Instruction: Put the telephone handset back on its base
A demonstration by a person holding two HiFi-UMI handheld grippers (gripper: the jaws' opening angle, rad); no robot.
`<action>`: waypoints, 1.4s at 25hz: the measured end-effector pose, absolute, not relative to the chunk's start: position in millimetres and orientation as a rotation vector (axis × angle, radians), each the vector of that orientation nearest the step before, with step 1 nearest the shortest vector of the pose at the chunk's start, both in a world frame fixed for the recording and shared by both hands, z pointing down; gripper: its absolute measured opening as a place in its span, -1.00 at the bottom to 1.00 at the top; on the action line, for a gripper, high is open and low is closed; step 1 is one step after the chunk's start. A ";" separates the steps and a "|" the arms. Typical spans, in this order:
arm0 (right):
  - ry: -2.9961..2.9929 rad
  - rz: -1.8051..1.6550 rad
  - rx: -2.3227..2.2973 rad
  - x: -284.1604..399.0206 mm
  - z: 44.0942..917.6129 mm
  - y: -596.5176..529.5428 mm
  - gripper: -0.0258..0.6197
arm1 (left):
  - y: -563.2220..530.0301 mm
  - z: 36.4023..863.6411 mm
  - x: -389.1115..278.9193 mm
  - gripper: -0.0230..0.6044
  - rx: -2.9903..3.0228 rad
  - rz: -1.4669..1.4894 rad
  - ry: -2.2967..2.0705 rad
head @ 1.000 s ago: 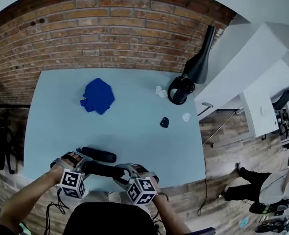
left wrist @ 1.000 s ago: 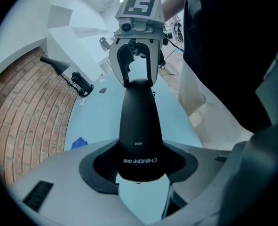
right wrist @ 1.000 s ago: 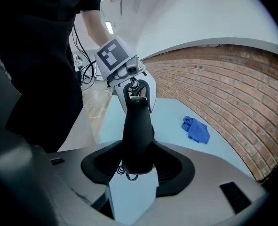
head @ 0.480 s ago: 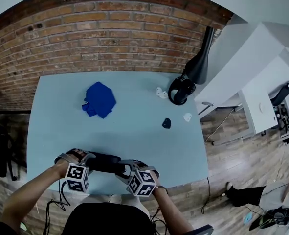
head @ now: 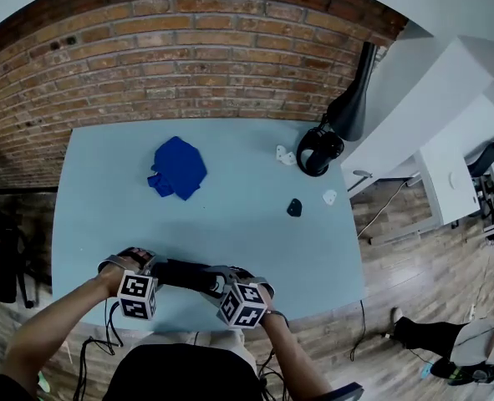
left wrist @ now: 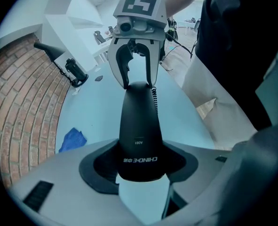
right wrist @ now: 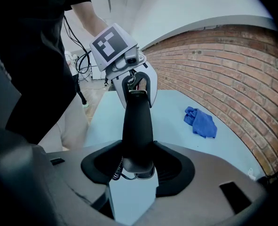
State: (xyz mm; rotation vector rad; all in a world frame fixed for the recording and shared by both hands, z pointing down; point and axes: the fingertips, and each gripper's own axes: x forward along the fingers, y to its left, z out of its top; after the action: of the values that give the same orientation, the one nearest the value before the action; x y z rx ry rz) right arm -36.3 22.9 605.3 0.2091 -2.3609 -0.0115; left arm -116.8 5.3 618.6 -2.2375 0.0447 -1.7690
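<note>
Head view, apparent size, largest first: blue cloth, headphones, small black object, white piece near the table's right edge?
1. blue cloth
2. headphones, slightly smaller
3. small black object and white piece: both tiny, too alike to rank

The black telephone handset (head: 185,275) is level, gripped at both ends.

The handset (head: 184,274) is black, the table (head: 230,224) pale blue, the cloth (head: 180,170) deep blue (brick wall (head: 188,65) reddish-brown).
</note>
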 end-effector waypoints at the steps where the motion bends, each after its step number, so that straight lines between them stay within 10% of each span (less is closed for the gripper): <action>1: -2.359 -0.010 0.208 -37.5 606.4 22.3 -0.27 | 4.9 619.3 -117.7 -0.06 -2.239 -1.769 0.042; 35: -2.298 0.064 0.139 -40.7 636.3 10.9 -0.28 | -3.5 653.6 -122.9 -0.06 -2.304 -1.811 0.020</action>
State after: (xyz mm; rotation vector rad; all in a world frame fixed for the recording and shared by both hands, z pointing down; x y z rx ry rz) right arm -40.7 10.9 636.3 0.1392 -2.2980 0.0635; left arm -122.9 -3.5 653.6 -2.3038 0.0200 -1.8111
